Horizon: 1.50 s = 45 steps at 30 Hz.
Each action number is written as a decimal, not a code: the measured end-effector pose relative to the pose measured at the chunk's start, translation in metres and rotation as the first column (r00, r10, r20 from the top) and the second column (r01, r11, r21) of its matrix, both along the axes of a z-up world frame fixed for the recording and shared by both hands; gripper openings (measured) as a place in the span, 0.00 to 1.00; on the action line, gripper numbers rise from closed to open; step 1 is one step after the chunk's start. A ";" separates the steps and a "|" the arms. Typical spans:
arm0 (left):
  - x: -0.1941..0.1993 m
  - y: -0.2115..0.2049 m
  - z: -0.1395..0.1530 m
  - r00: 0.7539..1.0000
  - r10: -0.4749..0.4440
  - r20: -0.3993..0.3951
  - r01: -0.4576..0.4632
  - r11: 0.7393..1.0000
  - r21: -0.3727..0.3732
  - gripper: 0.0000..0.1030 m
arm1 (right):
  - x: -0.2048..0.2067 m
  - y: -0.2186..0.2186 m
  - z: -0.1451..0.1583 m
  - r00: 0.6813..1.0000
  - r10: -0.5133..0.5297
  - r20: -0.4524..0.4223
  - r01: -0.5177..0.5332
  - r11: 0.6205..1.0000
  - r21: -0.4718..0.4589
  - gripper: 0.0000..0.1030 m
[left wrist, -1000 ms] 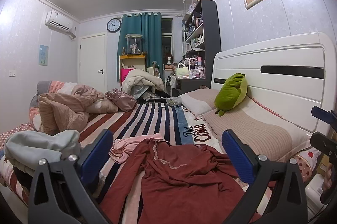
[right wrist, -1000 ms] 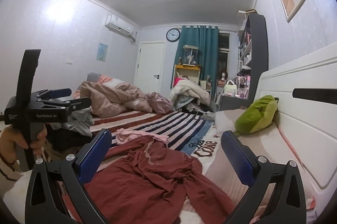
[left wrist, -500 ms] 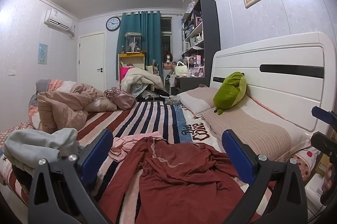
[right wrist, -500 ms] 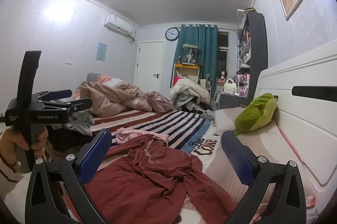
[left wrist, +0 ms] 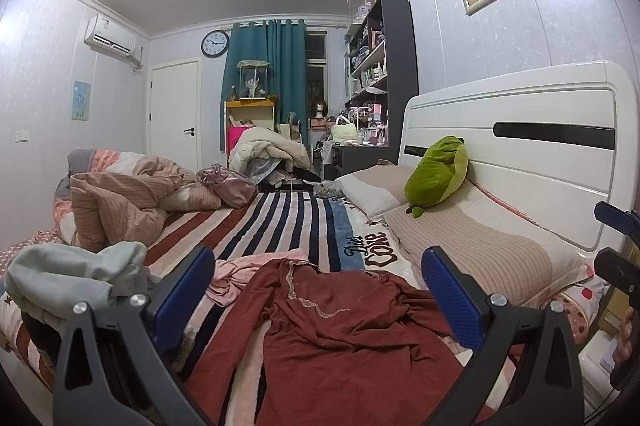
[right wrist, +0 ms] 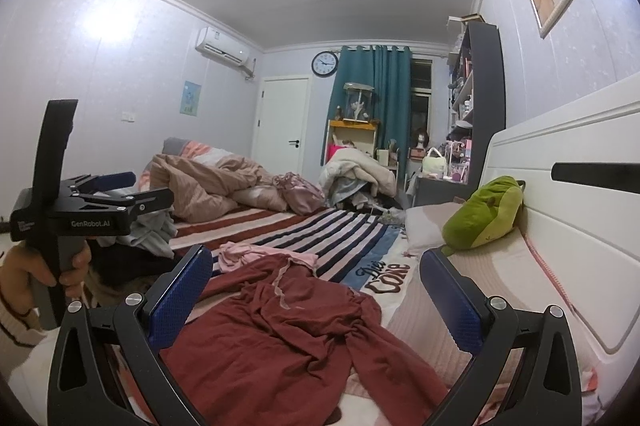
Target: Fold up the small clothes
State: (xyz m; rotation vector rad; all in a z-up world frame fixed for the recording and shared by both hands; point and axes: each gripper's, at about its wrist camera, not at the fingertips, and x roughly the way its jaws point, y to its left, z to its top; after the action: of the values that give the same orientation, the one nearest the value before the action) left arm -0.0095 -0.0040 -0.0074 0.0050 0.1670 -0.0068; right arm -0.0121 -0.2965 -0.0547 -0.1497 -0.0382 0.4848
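A crumpled dark red long-sleeved garment (left wrist: pixel 340 338) lies on the striped bed, also in the right wrist view (right wrist: pixel 280 338). A small pink garment (left wrist: pixel 248 270) lies just beyond it, seen too in the right wrist view (right wrist: pixel 256 252). My left gripper (left wrist: pixel 320 298) is open and empty, held above the red garment. My right gripper (right wrist: pixel 316 294) is open and empty, also above it. The left gripper shows at the left of the right wrist view (right wrist: pixel 108 186), held in a hand.
A grey-green garment (left wrist: pixel 68 274) lies at the bed's left edge. A bunched pink quilt (left wrist: pixel 120 202) sits far left. Two pillows (left wrist: pixel 480 238) and a green plush toy (left wrist: pixel 436 170) lie against the white headboard (left wrist: pixel 520 130) on the right.
Both grippers have lifted very slightly; the view has shifted a little. The clothes have not moved and both grippers stay open.
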 end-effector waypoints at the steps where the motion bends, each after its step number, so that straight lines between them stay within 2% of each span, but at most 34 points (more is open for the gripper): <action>1: 0.000 0.000 -0.001 1.000 0.000 -0.001 0.000 1.000 -0.001 0.99 | 0.000 0.000 0.000 1.000 0.001 -0.001 -0.001 1.000 0.001 1.00; 7: 0.004 0.009 -0.009 0.999 0.016 -0.030 -0.016 1.000 -0.013 0.99 | 0.003 0.003 -0.003 1.000 0.022 -0.022 -0.022 1.000 -0.004 1.00; 11: 0.010 0.040 -0.041 0.989 0.024 -0.143 -0.024 1.000 -0.001 0.99 | 0.022 0.019 -0.015 0.992 0.023 -0.123 -0.027 0.999 -0.030 1.00; 14: 0.011 0.089 -0.095 0.954 -0.014 -0.300 -0.011 0.996 -0.084 0.99 | 0.038 0.029 -0.037 0.977 0.009 -0.212 -0.020 0.999 -0.050 1.00; 16: 0.008 0.126 -0.138 0.909 -0.008 -0.416 -0.062 0.986 -0.153 0.97 | 0.047 0.034 -0.053 0.967 -0.015 -0.256 -0.001 0.998 -0.060 1.00; 17: 0.005 0.142 -0.159 0.888 -0.004 -0.460 -0.090 0.979 -0.182 0.90 | 0.052 0.037 -0.062 0.959 -0.027 -0.283 0.009 0.998 -0.065 1.00; 18: 0.003 0.152 -0.172 0.874 -0.001 -0.486 -0.110 0.974 -0.200 0.80 | 0.057 0.040 -0.069 0.951 -0.032 -0.306 0.011 0.998 -0.069 1.00; 19: 0.000 0.164 -0.190 0.854 0.002 -0.521 -0.138 0.965 -0.224 0.76 | 0.063 0.045 -0.080 0.938 -0.036 -0.344 0.011 0.997 -0.072 1.00; 21: -0.003 0.173 -0.213 0.831 -0.004 -0.556 -0.162 0.955 -0.248 0.66 | 0.073 0.053 -0.094 0.916 -0.034 -0.401 0.004 0.997 -0.076 1.00; 24: -0.004 0.181 -0.235 0.817 -0.047 -0.575 -0.162 0.938 -0.306 0.56 | 0.089 0.067 -0.118 0.861 -0.051 -0.506 0.011 0.997 -0.081 1.00; 26: -0.004 0.183 -0.243 0.817 -0.073 -0.572 -0.155 0.928 -0.339 0.56 | 0.092 0.072 -0.126 0.840 -0.039 -0.542 -0.001 0.997 -0.073 1.00; 29: 0.001 0.184 -0.252 0.813 -0.077 -0.578 -0.166 0.919 -0.357 0.55 | 0.089 0.081 -0.131 0.835 -0.048 -0.548 -0.004 0.996 -0.093 1.00; 30: 0.004 0.184 -0.253 0.810 -0.082 -0.580 -0.167 0.916 -0.364 0.51 | 0.088 0.084 -0.131 0.836 -0.051 -0.547 -0.005 0.995 -0.102 1.00; 31: 0.006 0.184 -0.254 0.809 -0.086 -0.581 -0.168 0.914 -0.370 0.44 | 0.088 0.087 -0.131 0.837 -0.053 -0.545 -0.008 0.994 -0.109 1.00; 33: 0.007 0.185 -0.254 0.806 -0.078 -0.586 -0.173 0.917 -0.360 0.15 | 0.085 0.091 -0.130 0.840 -0.062 -0.539 -0.009 0.992 -0.127 1.00; 35: 0.005 0.182 -0.248 0.812 -0.095 -0.576 -0.149 0.920 -0.361 0.03 | 0.085 0.096 -0.128 0.844 -0.068 -0.532 -0.009 0.990 -0.141 1.00; 40: -0.004 0.171 -0.211 0.870 -0.079 -0.486 -0.094 0.942 -0.322 0.03 | 0.086 0.097 -0.126 0.845 -0.066 -0.531 -0.008 0.991 -0.136 1.00; 44: 0.003 0.170 -0.182 0.899 -0.059 -0.435 -0.074 0.956 -0.282 0.03 | 0.087 0.093 -0.128 0.839 -0.031 -0.543 -0.024 0.995 -0.095 1.00; 45: 0.006 0.168 -0.173 0.906 -0.036 -0.422 -0.079 0.964 -0.253 0.03 | 0.087 0.091 -0.128 0.841 -0.024 -0.540 -0.027 0.996 -0.086 1.00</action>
State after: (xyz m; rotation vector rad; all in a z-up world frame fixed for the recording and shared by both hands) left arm -0.0037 0.1639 -0.1804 -0.2686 0.6030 -0.0075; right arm 0.0750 -0.2058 -0.1826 -0.0965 0.5432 0.5168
